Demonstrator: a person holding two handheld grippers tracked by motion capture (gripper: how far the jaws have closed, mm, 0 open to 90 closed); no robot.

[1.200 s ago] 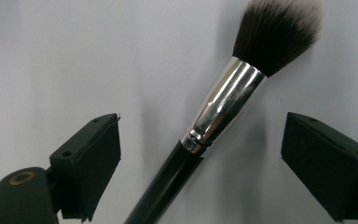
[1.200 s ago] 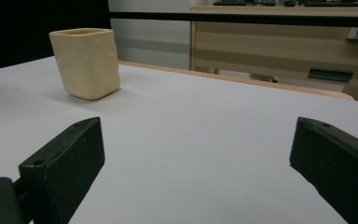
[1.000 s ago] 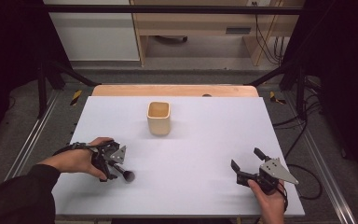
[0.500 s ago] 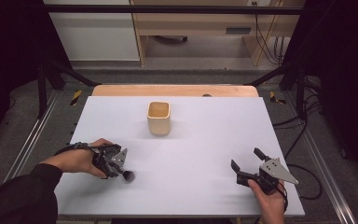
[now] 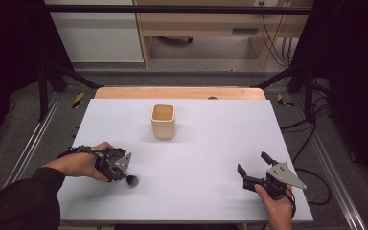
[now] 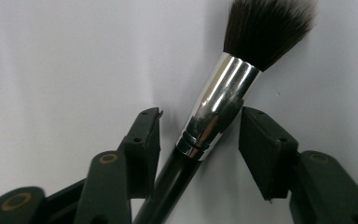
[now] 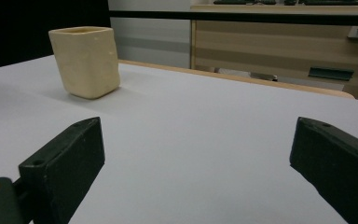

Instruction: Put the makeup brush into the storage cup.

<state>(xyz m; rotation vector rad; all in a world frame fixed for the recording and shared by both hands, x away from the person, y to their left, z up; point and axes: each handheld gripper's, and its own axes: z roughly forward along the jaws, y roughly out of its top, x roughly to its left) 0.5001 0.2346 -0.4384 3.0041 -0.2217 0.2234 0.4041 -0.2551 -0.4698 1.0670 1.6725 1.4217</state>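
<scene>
A makeup brush [image 6: 216, 100] with a black handle, chrome ferrule and dark bristles lies on the white table [image 5: 211, 139]. My left gripper [image 6: 200, 116] is open, with its jaws on either side of the ferrule; the right jaw stands clear of it. From above, the left gripper [image 5: 123, 172] is at the near left, and the brush head [image 5: 132, 180] pokes out past it. My right gripper [image 5: 252, 163] is open at the near right with nothing between its jaws [image 7: 198, 128]. A cream square cup [image 5: 163, 122] stands upright at the middle back, also seen ahead-left as the cup [image 7: 86, 60].
A wooden strip [image 5: 179, 92] borders the table's far edge. Black frame rails [image 5: 33, 143] run along both sides, and cables [image 5: 311, 129] trail on the floor at the right. A wooden bench [image 7: 279, 32] stands beyond the table.
The left hand has crept very slightly toward the near edge, with its gripper still around the brush. The right gripper and the cup have stayed put.
</scene>
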